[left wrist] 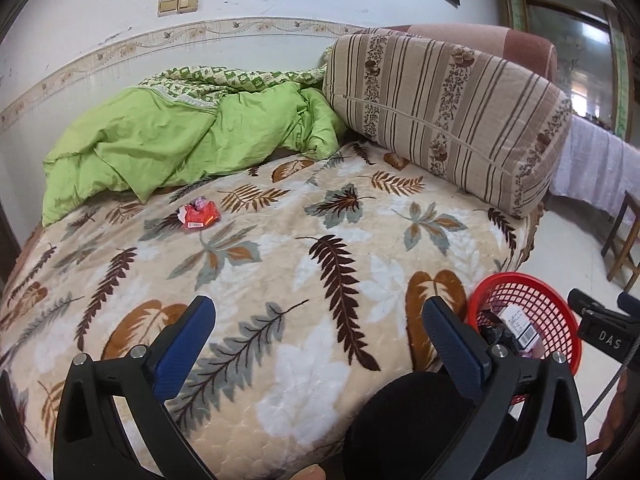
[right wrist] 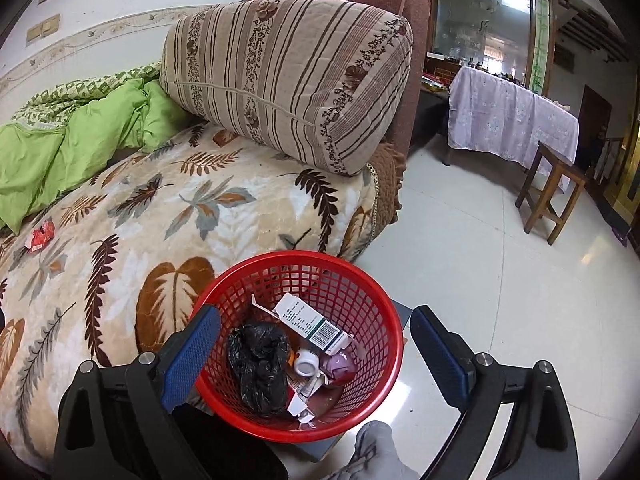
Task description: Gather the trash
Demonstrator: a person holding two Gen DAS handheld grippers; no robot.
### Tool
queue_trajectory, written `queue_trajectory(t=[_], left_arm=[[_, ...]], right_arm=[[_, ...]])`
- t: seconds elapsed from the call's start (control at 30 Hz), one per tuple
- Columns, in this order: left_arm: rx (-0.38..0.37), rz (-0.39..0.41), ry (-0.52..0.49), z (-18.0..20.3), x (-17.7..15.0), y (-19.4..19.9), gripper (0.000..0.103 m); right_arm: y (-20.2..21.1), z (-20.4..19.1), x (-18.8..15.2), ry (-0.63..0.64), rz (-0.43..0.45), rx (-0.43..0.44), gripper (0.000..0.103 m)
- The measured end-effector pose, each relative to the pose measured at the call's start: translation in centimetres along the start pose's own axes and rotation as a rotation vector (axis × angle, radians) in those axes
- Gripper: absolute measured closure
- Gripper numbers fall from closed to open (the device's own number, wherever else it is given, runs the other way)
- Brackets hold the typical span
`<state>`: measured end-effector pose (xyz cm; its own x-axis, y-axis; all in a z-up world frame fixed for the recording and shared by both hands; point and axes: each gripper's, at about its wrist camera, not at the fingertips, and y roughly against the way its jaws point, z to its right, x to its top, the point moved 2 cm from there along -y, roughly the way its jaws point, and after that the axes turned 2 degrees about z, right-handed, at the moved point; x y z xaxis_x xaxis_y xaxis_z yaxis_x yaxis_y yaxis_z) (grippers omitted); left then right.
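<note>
Both grippers stand wide open with nothing between their fingers. My left gripper (left wrist: 318,320) points down over the blanket (left wrist: 280,248), a cream one with brown and grey leaves, and its blue pads (left wrist: 182,356) hang apart above the cloth without touching it. Ahead of it and a little to the left lies the wrapper (left wrist: 200,214), red, crumpled, barcode up, flat on the blanket and well clear of my fingers. Just beyond the wrapper sits the green quilt (left wrist: 160,140), bunched against the wall. Further right, the striped cushion (left wrist: 444,116) leans at the head of the bed.

My right gripper (right wrist: 316,334) hangs above the basket (right wrist: 384,308), red mesh, which stands on the floor (right wrist: 480,260) hard by the bed's edge. The basket shows between the two pads (right wrist: 190,356); whether the left pad touches the rim I cannot tell. Inside I see a black bag (right wrist: 258,364), a white carton (right wrist: 314,326) with a barcode, a small white cap (right wrist: 306,362), and something pink (right wrist: 340,364) beside it, plus paper scraps below. From this side the wrapper (right wrist: 40,236) is far off to the left, near the quilt's hem. A grey shoe (right wrist: 374,452) shows at the bottom edge, just below the basket. Across the floor to the right stand a wooden stool (right wrist: 554,192) and a table under a lilac cloth (right wrist: 512,116).
</note>
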<state>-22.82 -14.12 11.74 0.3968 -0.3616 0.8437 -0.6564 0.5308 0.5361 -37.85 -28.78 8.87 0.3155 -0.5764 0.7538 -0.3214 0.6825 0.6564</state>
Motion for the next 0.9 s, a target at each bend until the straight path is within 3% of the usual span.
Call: queue_trajectory(t=[0.47,0.9], left_arm=[[0.099,0.011,-0.125,2.0,-0.4,0.0,0.000],[0.101,0.007,-0.129,2.1,-0.6,0.0,0.000]], right_arm=[[-0.2,-0.2,-0.2,0.005,-0.009,0.018,0.006],[-0.1,-0.5,-0.4,0.010,-0.013,0.022,0.006]])
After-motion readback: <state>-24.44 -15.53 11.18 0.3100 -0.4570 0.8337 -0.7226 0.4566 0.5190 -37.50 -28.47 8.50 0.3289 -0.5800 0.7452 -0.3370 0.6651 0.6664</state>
